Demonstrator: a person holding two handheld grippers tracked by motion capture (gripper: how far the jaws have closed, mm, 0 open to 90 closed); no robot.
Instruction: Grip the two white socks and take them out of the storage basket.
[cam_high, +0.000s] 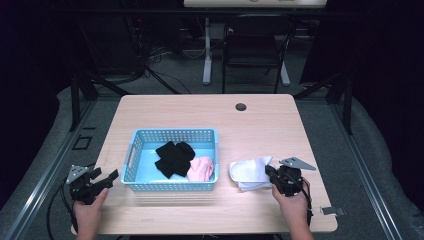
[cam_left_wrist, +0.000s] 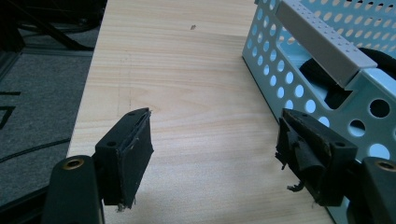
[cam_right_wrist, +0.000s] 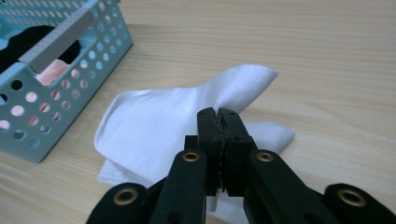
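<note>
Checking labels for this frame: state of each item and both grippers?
white cloth: crumpled on the table right of the basket, one fold pinched up
right gripper: shut on white cloth
left gripper: open, nothing between the jaws
blue basket: upright on the table
black cloth: heaped in the basket
pink cloth: bunched in the basket beside the black cloth

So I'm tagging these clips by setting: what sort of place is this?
Probably a lab or recording workspace, not a home: a bare wooden desk on grey carpet, cables trailing over the floor behind it, and a black chair against a dark backdrop.
</note>
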